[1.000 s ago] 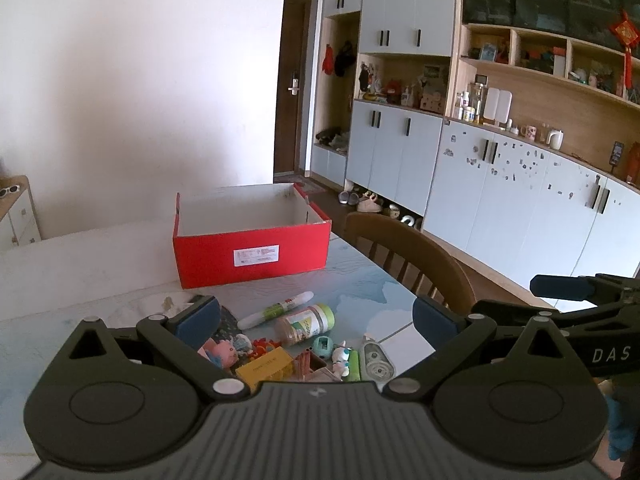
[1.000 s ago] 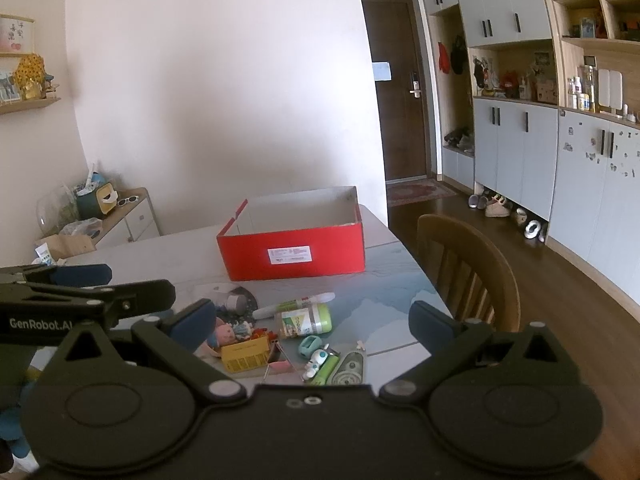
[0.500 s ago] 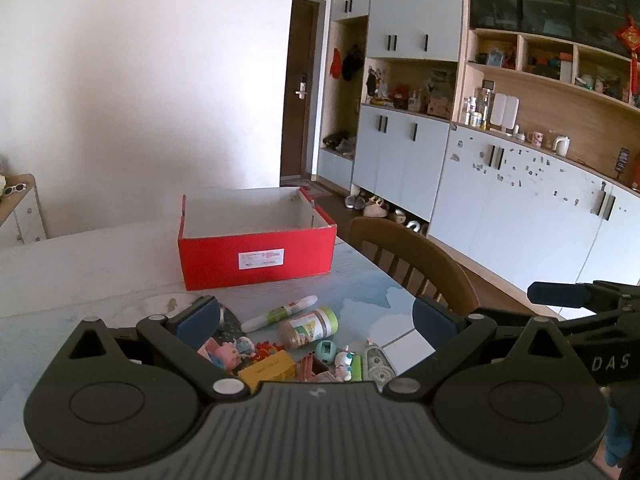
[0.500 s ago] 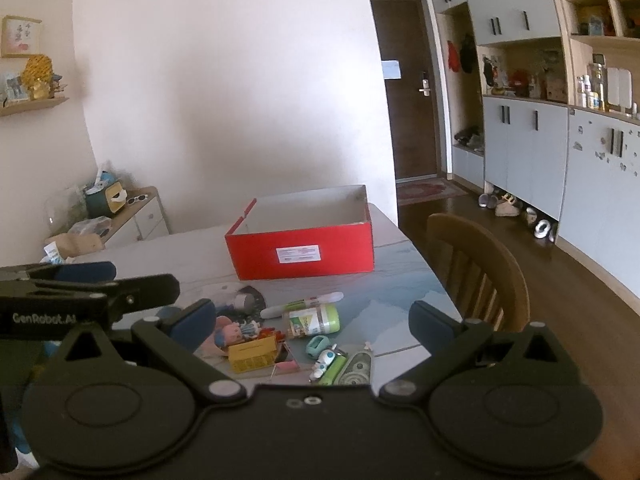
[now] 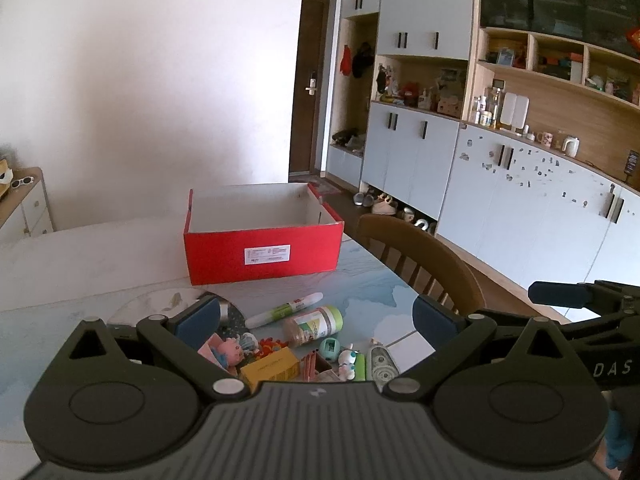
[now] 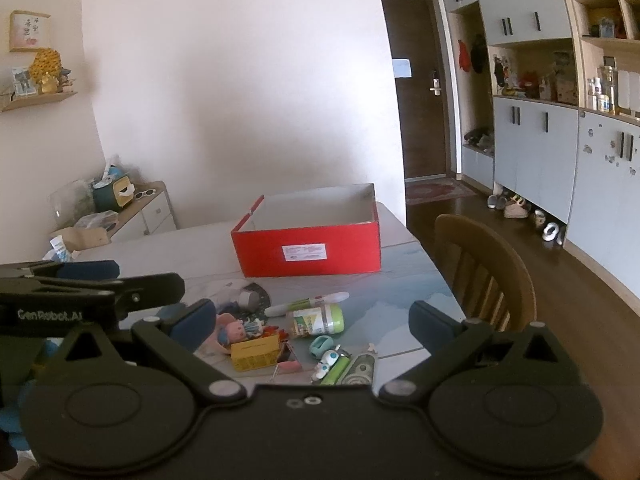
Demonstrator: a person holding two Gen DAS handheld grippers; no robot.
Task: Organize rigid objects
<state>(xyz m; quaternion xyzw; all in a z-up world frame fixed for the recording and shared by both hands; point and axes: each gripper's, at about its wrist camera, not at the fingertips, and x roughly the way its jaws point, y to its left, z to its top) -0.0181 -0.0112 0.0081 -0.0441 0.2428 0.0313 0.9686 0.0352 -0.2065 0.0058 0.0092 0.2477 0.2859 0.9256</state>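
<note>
— Well, where are the tongs?
— Both the left tongs [image 5: 316,316] and the right tongs [image 6: 312,316] hang wide apart, holding nothing, above the toy pile [image 6: 280,332] on the worktop [image 5: 100,264].
— And the red box [image 5: 262,254]?
— Beyond the pile, lid off, near the chair [image 6: 484,272].

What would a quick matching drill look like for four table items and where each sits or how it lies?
Things:
1. red cardboard box
2. green-capped jar
3. yellow rectangular box
4. wooden chair

Places or states:
A. lying on its side
B. at the table's right edge
C. open-topped, far end of the table
D. nearest the left gripper, in the pile

Pairs: 1-C, 2-A, 3-D, 4-B
</note>
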